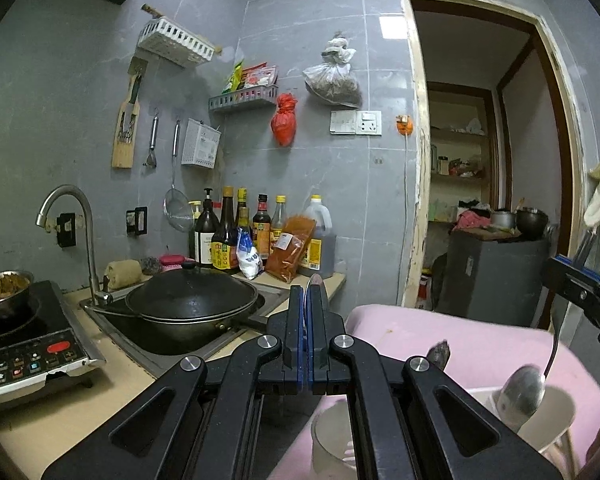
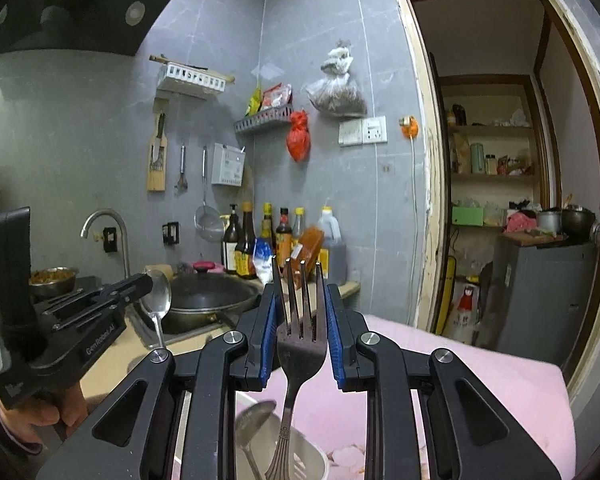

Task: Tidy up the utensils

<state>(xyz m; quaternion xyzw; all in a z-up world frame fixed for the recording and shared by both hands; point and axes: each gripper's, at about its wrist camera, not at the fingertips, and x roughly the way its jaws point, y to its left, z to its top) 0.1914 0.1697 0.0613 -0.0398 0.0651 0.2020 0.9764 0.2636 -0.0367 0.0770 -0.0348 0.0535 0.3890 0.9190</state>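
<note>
My left gripper (image 1: 309,292) is shut on a metal spoon (image 2: 156,294), seen edge-on between its pads; in the right wrist view the spoon's bowl points up beside the wok. My right gripper (image 2: 300,292) is shut on a metal fork (image 2: 300,344), tines up, its handle reaching down into a white cup (image 2: 312,456) that also holds another spoon (image 2: 252,424). In the left wrist view the right gripper (image 1: 580,284) is at the far right, above a white cup (image 1: 556,412) holding a spoon (image 1: 520,392); a second white cup (image 1: 332,440) stands below my left gripper.
The cups stand on a pink cloth-covered surface (image 1: 460,340). To the left are a sink with a lidded black wok (image 1: 192,300), a tap (image 1: 72,220), an induction cooker (image 1: 32,352) and sauce bottles (image 1: 260,232). A doorway (image 1: 492,160) opens on the right.
</note>
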